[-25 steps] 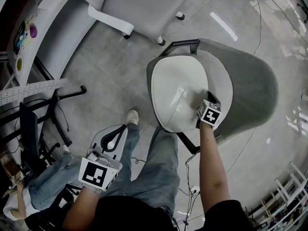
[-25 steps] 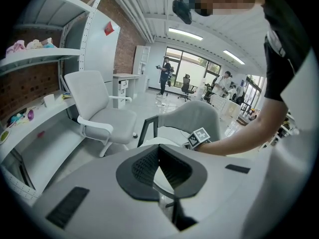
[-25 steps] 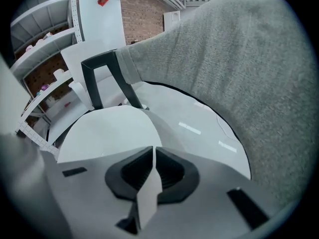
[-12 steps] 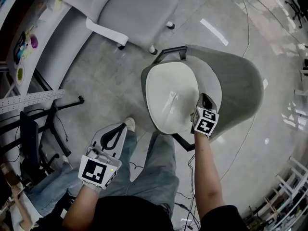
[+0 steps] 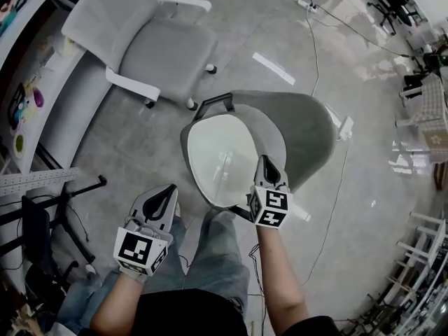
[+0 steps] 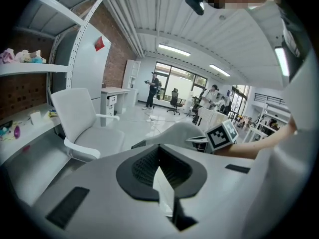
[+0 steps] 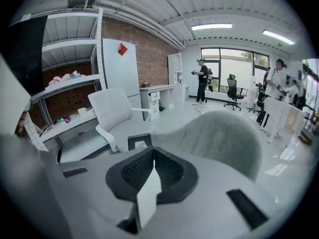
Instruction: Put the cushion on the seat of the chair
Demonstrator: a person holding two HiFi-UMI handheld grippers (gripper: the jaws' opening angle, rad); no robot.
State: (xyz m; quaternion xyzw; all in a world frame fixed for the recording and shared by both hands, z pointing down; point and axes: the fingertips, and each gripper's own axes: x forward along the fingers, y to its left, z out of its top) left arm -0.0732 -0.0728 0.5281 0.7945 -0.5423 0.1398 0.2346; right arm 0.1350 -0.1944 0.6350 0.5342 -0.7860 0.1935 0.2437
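Observation:
A white rounded cushion [image 5: 222, 158] lies on the seat of the grey shell chair [image 5: 308, 135] in the head view. My right gripper [image 5: 267, 161] hovers at the cushion's right edge, jaws together, with nothing between them. In the right gripper view the right gripper [image 7: 153, 156] points at the chair's grey back [image 7: 222, 133]. My left gripper [image 5: 166, 192] is shut and empty, held over the floor left of the chair, near the person's legs. The left gripper view shows the left gripper [image 6: 159, 156] aimed toward the chair [image 6: 174, 131].
A white office chair [image 5: 150, 40] stands behind and left of the grey chair, also in the gripper views as an office chair [image 6: 84, 128] [image 7: 117, 118]. A desk and shelving [image 5: 28, 117] run along the left. Cables [image 5: 329, 208] trail over the floor at right. People stand far off.
The right gripper has lifted off the cushion's right edge and now points level. The left gripper has come forward. The head view has tipped up, showing more floor and the office chair.

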